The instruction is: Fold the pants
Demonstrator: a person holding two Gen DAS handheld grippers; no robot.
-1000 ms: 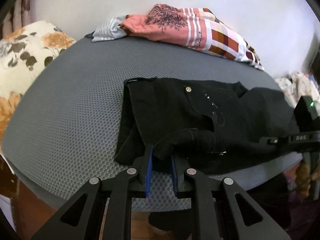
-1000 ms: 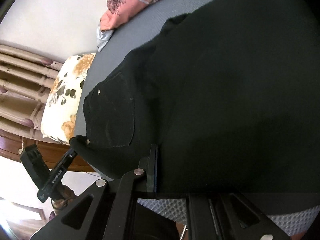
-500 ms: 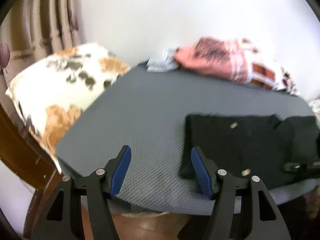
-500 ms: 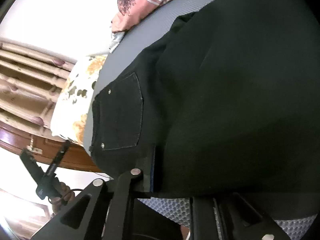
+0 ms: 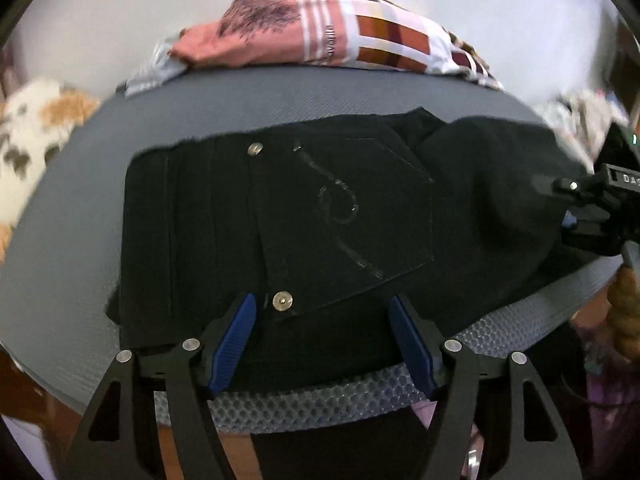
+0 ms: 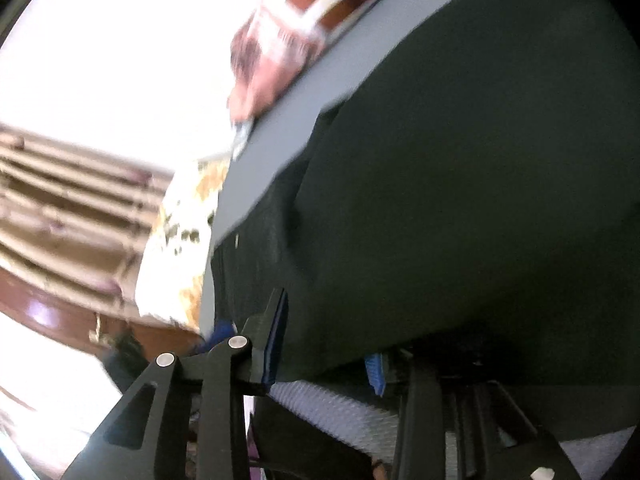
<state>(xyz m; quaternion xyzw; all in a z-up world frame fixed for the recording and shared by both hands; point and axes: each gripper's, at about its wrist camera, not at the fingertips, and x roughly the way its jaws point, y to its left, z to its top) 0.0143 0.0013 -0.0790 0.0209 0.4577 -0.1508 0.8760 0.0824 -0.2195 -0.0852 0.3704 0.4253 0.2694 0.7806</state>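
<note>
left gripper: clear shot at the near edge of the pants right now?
Probably yes. The left gripper is open, its blue pads straddling the near edge of the black pants by the lower rivet. Nothing lies between; the right gripper is off at the far side.

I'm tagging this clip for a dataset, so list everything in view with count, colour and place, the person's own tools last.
pants: one pair, black, lying on the grey surface near its front edge, back pocket up
mattress: one, grey mesh-textured, under the pants
folded clothes: one pile, pink, white and brown check, at the far edge by the wall
striped cloth: one, pale grey, left of that pile
floral pillow: one, white with orange and dark flowers, far left
wall: white, behind
left tool: one, black with blue pads, open over the pants' near edge
right tool: one, black with blue pads, at the pants' right part; grip unclear
</note>
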